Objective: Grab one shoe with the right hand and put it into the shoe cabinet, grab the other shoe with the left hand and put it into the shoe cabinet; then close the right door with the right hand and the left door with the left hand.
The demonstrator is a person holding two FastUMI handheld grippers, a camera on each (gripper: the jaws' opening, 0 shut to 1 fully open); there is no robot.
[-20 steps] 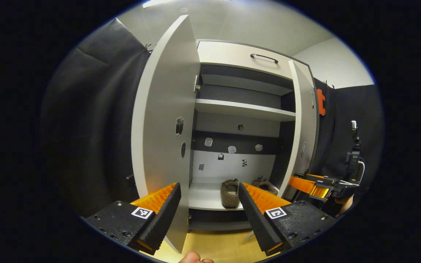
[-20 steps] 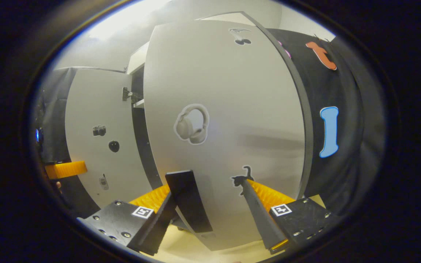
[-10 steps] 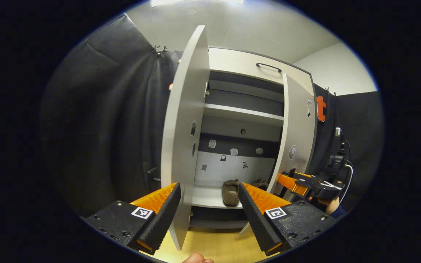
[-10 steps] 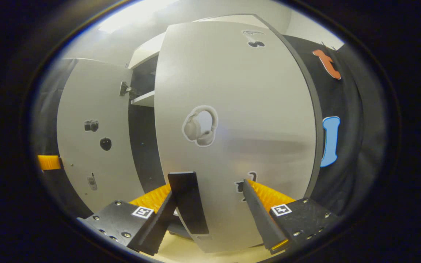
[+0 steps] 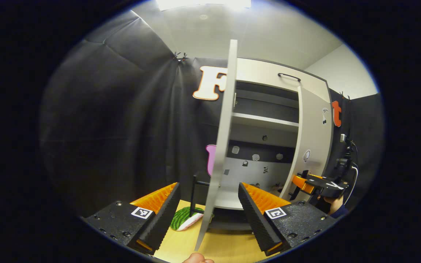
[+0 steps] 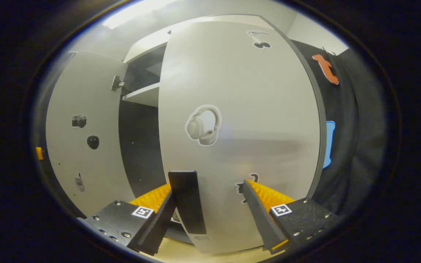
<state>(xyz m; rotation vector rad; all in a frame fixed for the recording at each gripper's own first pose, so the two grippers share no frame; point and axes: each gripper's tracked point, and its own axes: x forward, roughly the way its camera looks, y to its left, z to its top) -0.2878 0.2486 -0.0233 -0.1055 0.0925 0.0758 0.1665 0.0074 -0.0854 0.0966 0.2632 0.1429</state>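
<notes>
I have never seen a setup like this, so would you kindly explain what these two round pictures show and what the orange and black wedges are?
A person holds two handheld grippers, each carrying a fisheye camera. The wedges are the jaws. In the left gripper view, the left gripper is open, and the cabinet's left door appears edge-on between its jaws. The right gripper appears farther off by the right door. In the right gripper view, that gripper is open against the right door's face, beside its black handle. Neither holds anything. A watermelon-patterned item lies on the floor.

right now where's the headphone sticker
In the right gripper view the headphone sticker sits mid-height on the right door, above the black handle. Right gripper is just below it.
</notes>
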